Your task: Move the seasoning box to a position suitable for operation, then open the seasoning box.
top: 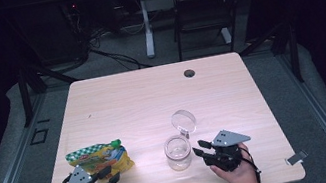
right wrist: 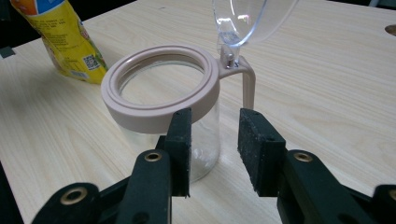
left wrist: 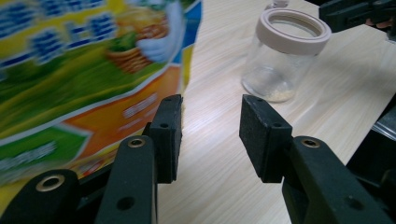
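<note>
A clear glass jar [top: 178, 152] with a beige collar stands near the table's front middle, its round clear lid [top: 184, 121] swung up and back on a hinge. A few crumbs lie at the jar's [left wrist: 275, 70] bottom. A yellow-green snack bag [top: 99, 159] with a green clip lies flat to its left. My left gripper [top: 108, 176] is open at the bag's [left wrist: 70, 74] near right corner, nothing between its pads. My right gripper [top: 199, 149] is open just right of the jar [right wrist: 163, 102], beside the hinge arm [right wrist: 245, 84], apart from the glass.
The light wood table [top: 152, 98] has a cable hole [top: 189, 73] at the back. A black chair [top: 202, 8] and a desk leg [top: 146, 23] stand beyond the far edge. Metal clips [top: 295, 158] sit at the front corners.
</note>
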`<state>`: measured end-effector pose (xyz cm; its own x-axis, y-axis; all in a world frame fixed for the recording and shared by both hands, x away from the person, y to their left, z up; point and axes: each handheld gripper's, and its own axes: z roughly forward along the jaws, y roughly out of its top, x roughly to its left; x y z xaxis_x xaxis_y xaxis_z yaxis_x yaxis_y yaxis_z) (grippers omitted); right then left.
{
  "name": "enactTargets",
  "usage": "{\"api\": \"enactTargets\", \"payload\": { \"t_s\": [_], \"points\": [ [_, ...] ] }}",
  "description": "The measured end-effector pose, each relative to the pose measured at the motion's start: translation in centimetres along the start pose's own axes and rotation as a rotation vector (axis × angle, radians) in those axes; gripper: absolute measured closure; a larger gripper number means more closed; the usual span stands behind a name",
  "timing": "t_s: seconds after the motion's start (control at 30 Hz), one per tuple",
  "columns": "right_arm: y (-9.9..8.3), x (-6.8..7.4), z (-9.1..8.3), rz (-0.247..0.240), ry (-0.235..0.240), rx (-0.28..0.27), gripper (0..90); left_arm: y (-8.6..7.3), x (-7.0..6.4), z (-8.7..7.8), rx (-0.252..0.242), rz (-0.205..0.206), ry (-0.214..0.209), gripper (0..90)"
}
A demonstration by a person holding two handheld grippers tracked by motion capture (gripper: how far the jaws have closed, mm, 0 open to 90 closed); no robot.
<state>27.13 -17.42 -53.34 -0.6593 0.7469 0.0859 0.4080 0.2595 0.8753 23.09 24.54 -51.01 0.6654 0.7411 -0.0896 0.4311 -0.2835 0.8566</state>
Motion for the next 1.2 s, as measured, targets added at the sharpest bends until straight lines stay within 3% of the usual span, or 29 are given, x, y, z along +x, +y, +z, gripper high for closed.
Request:
{"api": "enactTargets", "payload": {
  "t_s": [0.4, 1.2],
  "points": [
    [-0.1, -0.3, 0.1, 0.012, 0.001, 0.005, 64.5, -1.3, 2.0, -2.4, -0.013, -0.050, 0.045, 59.6],
    [-0.2, -0.9, 0.3, 0.039, 0.010, 0.001, 63.9, -2.4, 4.1, -4.5, -0.005, -0.107, 0.133, 53.2]
  ]
}}
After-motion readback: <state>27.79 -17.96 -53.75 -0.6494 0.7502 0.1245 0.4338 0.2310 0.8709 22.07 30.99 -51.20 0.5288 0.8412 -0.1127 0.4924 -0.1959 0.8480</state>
